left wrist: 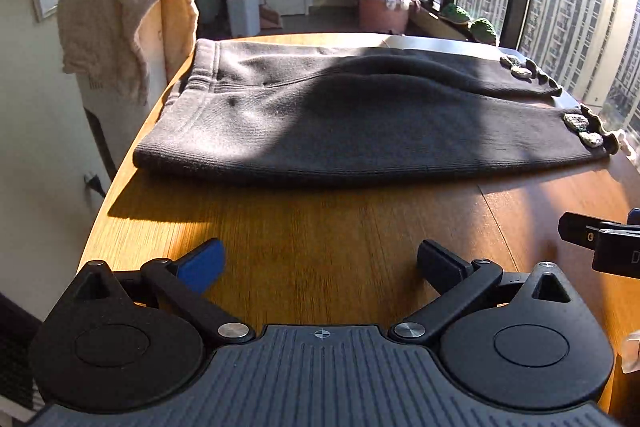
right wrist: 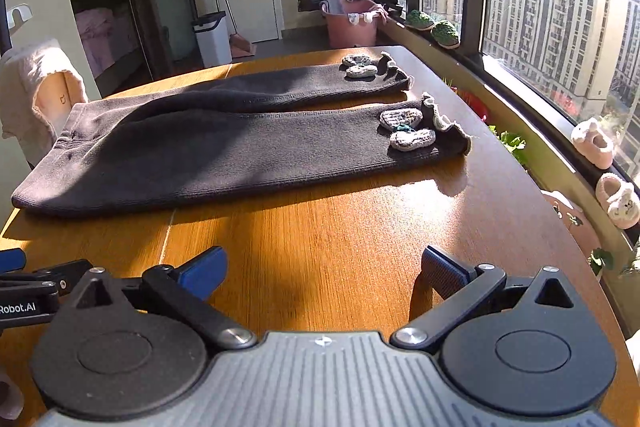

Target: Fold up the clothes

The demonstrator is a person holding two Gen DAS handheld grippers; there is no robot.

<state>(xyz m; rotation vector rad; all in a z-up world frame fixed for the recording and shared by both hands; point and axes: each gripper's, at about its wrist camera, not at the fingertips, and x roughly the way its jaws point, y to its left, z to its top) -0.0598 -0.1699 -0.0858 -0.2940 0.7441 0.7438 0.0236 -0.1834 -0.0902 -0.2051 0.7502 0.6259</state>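
Observation:
A pair of dark grey knit trousers [left wrist: 352, 123] [right wrist: 224, 151] lies flat across the wooden table [left wrist: 320, 235] [right wrist: 340, 227], waistband to the left and both legs stretched to the right. Each leg end has a ruffled cuff with small grey knitted patches [right wrist: 406, 129]. My left gripper [left wrist: 320, 263] hovers over bare wood in front of the trousers, open, nothing between its fingers. My right gripper [right wrist: 324, 267] is likewise open and empty over the near table edge, short of the cloth. Part of the right gripper [left wrist: 600, 239] shows at the right edge of the left wrist view.
A chair back draped with a cream towel [left wrist: 120, 23] [right wrist: 36, 87] stands at the table's left. A window ledge on the right holds small pale slippers [right wrist: 592, 143] and plants. A pink tub [right wrist: 352, 23] and white bin [right wrist: 212, 39] stand beyond the table.

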